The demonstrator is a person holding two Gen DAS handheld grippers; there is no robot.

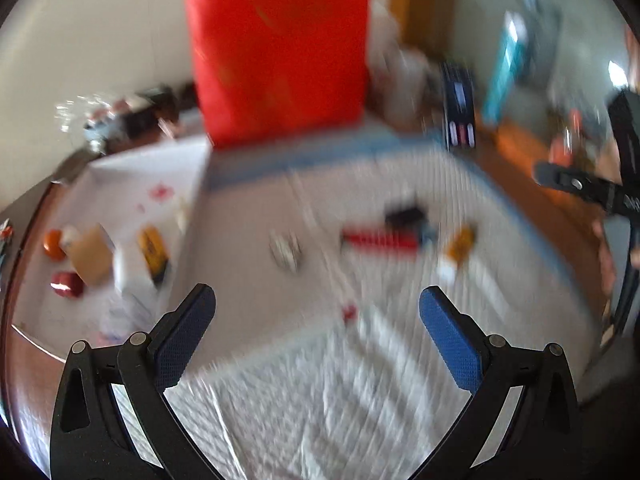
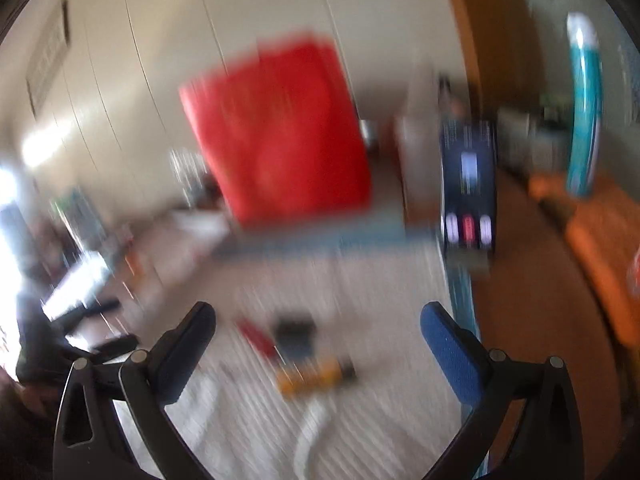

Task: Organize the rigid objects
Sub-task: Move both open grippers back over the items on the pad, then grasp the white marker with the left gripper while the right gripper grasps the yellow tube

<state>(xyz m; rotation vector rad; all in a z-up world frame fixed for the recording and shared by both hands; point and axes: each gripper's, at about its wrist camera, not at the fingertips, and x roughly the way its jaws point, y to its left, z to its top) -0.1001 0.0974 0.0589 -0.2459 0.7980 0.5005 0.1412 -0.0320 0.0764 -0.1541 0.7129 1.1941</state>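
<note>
Both frames blurred. Left gripper [image 1: 318, 304] and right gripper [image 2: 318, 320] wide open, empty (nothing between jaws). Red tool [image 1: 378, 239] and yellow item [image 1: 460, 242] on mat [image 1: 320, 380], twelve to one o'clock. Probably approaching; next, align, descend, grip.

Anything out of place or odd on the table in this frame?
Nothing clearly damaged or spilled, though blur hides detail. Small items, a red tool and a yellow object, lie scattered on the white mat. Both grippers are open and empty.

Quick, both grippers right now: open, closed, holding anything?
Left gripper: open, jaws wide apart, nothing between them.
Right gripper: open, jaws wide apart, holding nothing.
</note>
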